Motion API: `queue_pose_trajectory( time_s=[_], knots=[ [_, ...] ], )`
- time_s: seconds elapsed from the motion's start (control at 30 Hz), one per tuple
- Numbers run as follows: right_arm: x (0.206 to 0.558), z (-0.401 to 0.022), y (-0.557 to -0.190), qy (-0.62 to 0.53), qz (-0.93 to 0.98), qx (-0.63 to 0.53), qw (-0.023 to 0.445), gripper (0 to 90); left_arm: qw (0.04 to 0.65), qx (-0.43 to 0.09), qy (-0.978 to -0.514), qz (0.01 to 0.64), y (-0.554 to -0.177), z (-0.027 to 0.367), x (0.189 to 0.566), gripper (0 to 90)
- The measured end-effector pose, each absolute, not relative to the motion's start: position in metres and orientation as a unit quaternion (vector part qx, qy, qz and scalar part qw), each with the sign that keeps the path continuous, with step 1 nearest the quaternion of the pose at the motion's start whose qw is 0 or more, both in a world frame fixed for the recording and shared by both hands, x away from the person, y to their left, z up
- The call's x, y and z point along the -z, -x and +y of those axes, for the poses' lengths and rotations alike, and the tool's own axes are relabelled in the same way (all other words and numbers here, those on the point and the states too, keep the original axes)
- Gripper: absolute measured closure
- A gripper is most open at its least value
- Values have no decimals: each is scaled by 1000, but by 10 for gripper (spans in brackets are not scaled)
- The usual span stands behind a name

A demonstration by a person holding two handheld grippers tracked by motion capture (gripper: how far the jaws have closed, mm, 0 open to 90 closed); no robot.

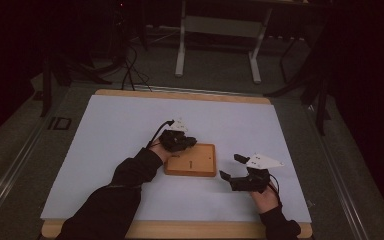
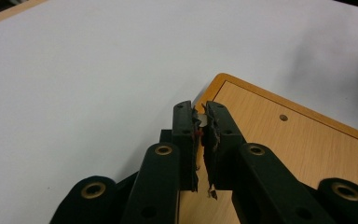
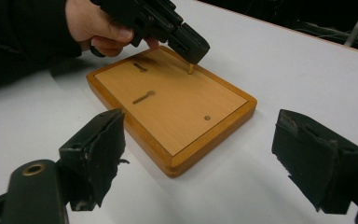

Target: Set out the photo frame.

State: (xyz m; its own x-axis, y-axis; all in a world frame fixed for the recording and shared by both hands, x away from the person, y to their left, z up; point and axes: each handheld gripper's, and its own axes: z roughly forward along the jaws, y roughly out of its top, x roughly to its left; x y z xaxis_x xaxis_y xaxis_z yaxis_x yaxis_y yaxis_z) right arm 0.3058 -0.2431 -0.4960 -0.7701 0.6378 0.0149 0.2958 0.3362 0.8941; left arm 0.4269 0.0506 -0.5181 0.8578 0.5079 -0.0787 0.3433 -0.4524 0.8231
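High view looks down on a white counter [image 1: 130, 130] with a flat wooden board [image 1: 192, 162] near the middle. The left hand-held gripper [image 1: 189, 142] sits at the far corner of the board. In the right gripper view its jaws are pinched tight on a small wooden peg [image 3: 190, 69], which stands up at that corner. I think the peg is being put in or pulled out, so this step is not done.

The board has a raised rim, like a shallow tray. It has two thin slots [image 3: 143, 97] and a small round hole [image 3: 207, 118] in it. The hole looks empty.

The right hand-held gripper [image 1: 231, 167] waits just beside the board with its jaws wide apart, holding nothing.
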Motion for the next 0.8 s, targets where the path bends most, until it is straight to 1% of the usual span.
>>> queue_pose_trajectory(
  time_s=[0.1, 0.2, 0.3, 0.37, 0.43, 0.53, 0.6, 0.63, 0.8],
  knots=[
    [496, -243, -306, -291, 800, -494, 176, 166, 462, -84, -846, 252, -428, 51, 519, 841],
    [495, -242, -306, -289, 801, -492, 181, 168, 459, -62, -848, 256, -433, 53, 518, 842],
    [494, -243, -305, -284, 802, -496, 173, 166, 452, -51, -853, 254, -436, 54, 516, 844],
    [494, -241, -304, -286, 802, -494, 175, 148, 449, -48, -855, 254, -438, 53, 515, 844],
    [493, -240, -304, -288, 803, -495, 166, 134, 446, -43, -856, 258, -439, 53, 514, 844],
    [492, -238, -303, -275, 805, -498, 169, 109, 441, -36, -858, 261, -440, 53, 513, 845],
    [491, -237, -302, -269, 808, -496, 169, 107, 437, -32, -860, 260, -442, 52, 512, 844],
    [491, -235, -302, -266, 814, -484, 179, 107, 436, -30, -861, 259, -442, 52, 512, 845],
    [493, -230, -301, -243, 822, -483, 179, 107, 434, -11, -862, 261, -447, 53, 511, 844]
  ],
)
